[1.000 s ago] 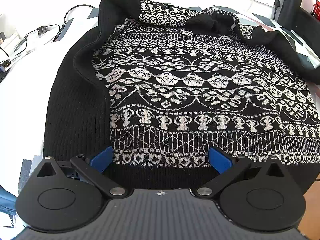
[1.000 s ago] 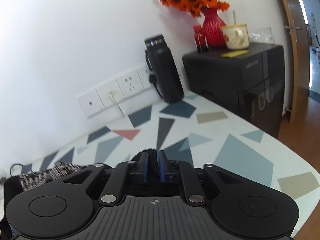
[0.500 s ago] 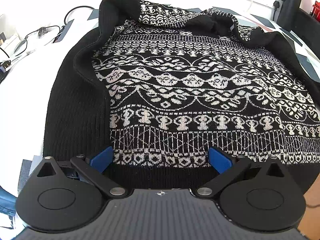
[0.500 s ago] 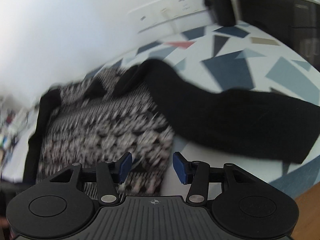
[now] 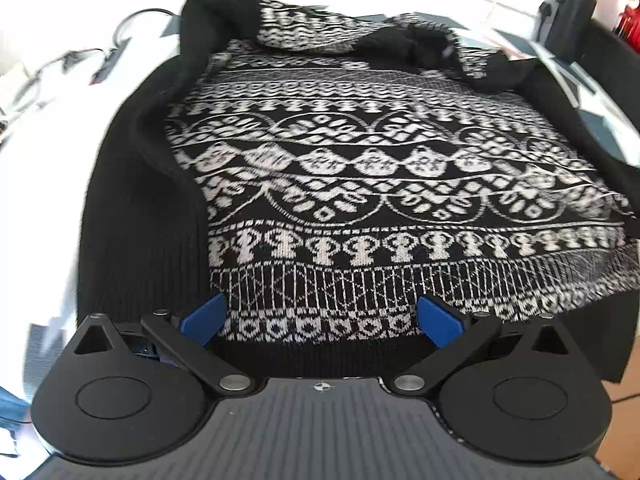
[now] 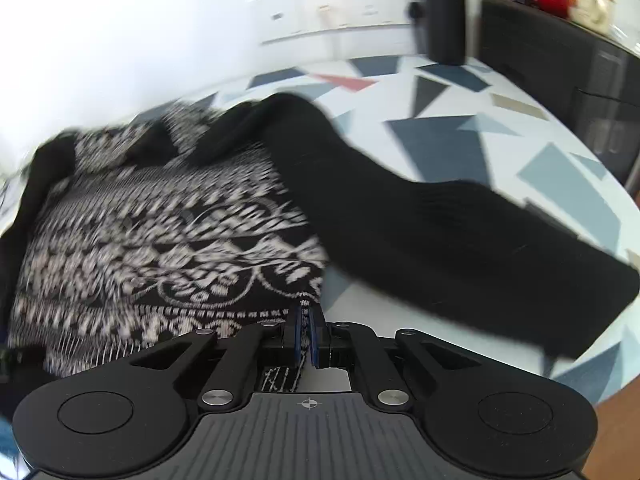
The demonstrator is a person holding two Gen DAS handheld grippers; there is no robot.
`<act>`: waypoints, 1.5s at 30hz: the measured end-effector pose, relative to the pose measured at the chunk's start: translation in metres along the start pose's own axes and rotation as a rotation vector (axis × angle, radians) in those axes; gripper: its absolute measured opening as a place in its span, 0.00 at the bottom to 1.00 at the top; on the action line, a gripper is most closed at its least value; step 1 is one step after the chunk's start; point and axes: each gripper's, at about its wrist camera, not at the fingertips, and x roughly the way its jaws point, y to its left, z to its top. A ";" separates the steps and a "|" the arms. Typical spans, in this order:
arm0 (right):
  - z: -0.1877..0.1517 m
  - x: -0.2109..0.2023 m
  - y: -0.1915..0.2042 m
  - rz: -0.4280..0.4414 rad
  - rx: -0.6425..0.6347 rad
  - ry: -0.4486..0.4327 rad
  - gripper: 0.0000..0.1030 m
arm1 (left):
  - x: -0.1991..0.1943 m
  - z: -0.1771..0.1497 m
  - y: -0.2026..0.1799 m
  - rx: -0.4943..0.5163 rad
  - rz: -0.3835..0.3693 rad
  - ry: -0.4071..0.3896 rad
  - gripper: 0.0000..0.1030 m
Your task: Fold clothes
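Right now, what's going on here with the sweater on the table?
A person is folding a black-and-white patterned sweater spread on a table, using a handheld tool in each hand. The right tool has just closed and now pinches the sweater's patterned edge near its lower right corner, beside the plain black sleeve lying out across the table. The left tool hangs open over the hem, gripping nothing. No fold is made yet.

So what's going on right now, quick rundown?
Left claw open over sweater hem. Right claw just closed, pinching the patterned edge. Black sleeve sprawled across table; nothing blocking.
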 end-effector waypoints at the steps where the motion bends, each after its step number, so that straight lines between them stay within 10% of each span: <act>1: 0.005 0.001 -0.007 -0.009 0.009 -0.006 0.03 | 0.001 0.002 -0.008 0.020 -0.017 0.004 1.00; 13: 0.026 0.012 -0.086 -0.079 0.067 -0.027 0.06 | 0.005 0.006 -0.076 0.190 -0.107 -0.013 1.00; 22: 0.012 -0.043 -0.080 0.016 0.084 -0.114 0.99 | -0.048 -0.019 -0.014 0.053 -0.080 -0.066 1.00; 37: -0.017 0.006 0.006 -0.061 -0.048 0.058 0.99 | -0.041 -0.062 -0.014 -0.011 -0.013 -0.031 1.00; 45: -0.035 0.014 0.018 -0.121 -0.125 -0.039 0.99 | -0.041 -0.057 0.001 -0.064 -0.008 -0.021 0.92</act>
